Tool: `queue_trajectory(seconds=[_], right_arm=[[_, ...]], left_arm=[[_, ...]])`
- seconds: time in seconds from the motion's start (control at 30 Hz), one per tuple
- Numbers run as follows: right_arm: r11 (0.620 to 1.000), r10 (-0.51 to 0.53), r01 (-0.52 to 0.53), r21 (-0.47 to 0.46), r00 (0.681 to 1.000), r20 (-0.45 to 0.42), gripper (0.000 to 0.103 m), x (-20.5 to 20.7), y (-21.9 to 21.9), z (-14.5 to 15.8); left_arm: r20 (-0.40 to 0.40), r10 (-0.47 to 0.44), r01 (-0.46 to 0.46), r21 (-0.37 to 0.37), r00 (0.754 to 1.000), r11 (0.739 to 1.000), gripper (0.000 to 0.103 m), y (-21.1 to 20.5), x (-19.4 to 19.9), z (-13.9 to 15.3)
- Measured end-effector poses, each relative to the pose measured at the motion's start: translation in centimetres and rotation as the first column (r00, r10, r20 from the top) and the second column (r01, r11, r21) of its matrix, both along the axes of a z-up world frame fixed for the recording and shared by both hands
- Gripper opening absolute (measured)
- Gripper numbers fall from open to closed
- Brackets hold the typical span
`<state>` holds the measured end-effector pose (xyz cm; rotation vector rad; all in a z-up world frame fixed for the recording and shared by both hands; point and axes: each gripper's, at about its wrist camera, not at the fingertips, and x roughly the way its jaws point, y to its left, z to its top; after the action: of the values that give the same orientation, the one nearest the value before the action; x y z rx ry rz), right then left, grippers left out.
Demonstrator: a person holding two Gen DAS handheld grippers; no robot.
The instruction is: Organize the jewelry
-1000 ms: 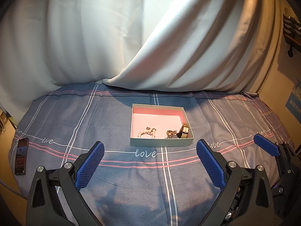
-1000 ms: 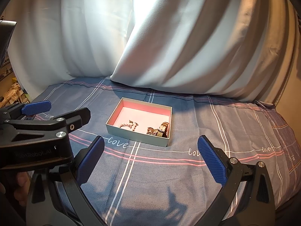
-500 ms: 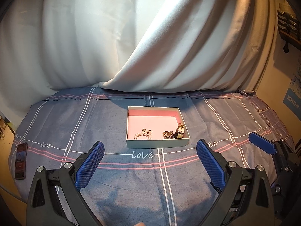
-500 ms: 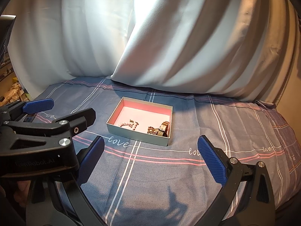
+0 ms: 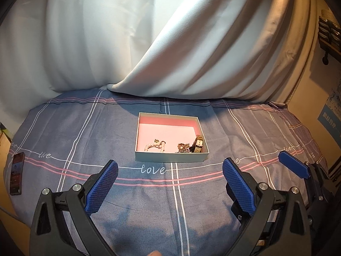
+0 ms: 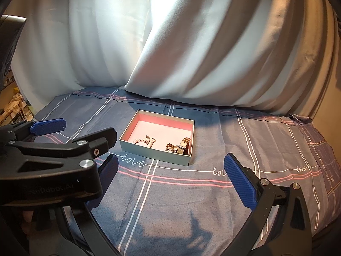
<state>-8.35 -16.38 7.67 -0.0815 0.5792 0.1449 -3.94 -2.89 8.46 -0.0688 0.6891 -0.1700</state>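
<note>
I read the white script word "love" stitched on the blue checked cloth [image 5: 64, 128], just in front of the box, and again at its left and right edges. From the right wrist camera I make out "Robot.AI" in faint raised lettering on the black body of the left gripper [image 6: 83, 140]; the letters before it are unclear. A blue poster [image 5: 329, 115] on the right wall carries characters too blurred to read.
</note>
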Motion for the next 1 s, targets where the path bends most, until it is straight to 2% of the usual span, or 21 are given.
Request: queue_trajectory(seconds=[0.1,0.2,0.33,0.37,0.53,0.73,0.83,1.0], right_arm=[[1.0,-0.001,0.001,0.002,1.0,-0.004,0.098,0.2,-0.1,-0.1],[1.0,0.001,-0.001,-0.004,1.0,-0.007,0.098,0.3,0.0,-0.1],[1.0,0.002,-0.002,-0.009,1.0,-0.009,0.098,0.4,0.1,-0.2],[1.0,0.001,-0.002,-0.011,1.0,-0.011,0.098,0.5,0.1,-0.2],[1.0,0.005,-0.005,-0.015,1.0,-0.016,0.098,0.7,0.2,-0.3],[1.0,0.008,-0.009,-0.019,1.0,-0.028,0.098,0.9,0.3,-0.6],[1.0,0.01,-0.01,-0.023,0.999,-0.031,0.098,1.0,0.5,-0.7],[1.0,0.006,-0.007,-0.022,0.999,-0.031,0.098,1.1,0.3,-0.7]], left_arm=[[0.01,-0.016,0.015,0.014,1.0,1.0,0.097,-0.4,-0.1,0.0],[-0.017,-0.073,0.073,-0.002,0.997,0.997,0.097,-0.7,0.1,-0.3],[-0.004,-0.102,0.102,-0.038,0.995,0.994,0.097,-0.5,0.1,-0.3],[0.001,-0.088,0.088,-0.037,0.996,0.995,0.097,-0.4,0.1,-0.3],[-0.011,0.001,0.0,0.064,1.0,0.998,0.097,-0.6,0.3,-0.6],[-0.028,0.012,-0.011,0.03,1.0,0.999,0.097,-0.2,0.5,-0.9],[-0.012,0.04,-0.039,0.053,0.999,0.998,0.097,-0.3,0.4,-0.7],[-0.021,0.046,-0.045,0.049,0.999,0.998,0.097,-0.3,0.5,-0.8]])
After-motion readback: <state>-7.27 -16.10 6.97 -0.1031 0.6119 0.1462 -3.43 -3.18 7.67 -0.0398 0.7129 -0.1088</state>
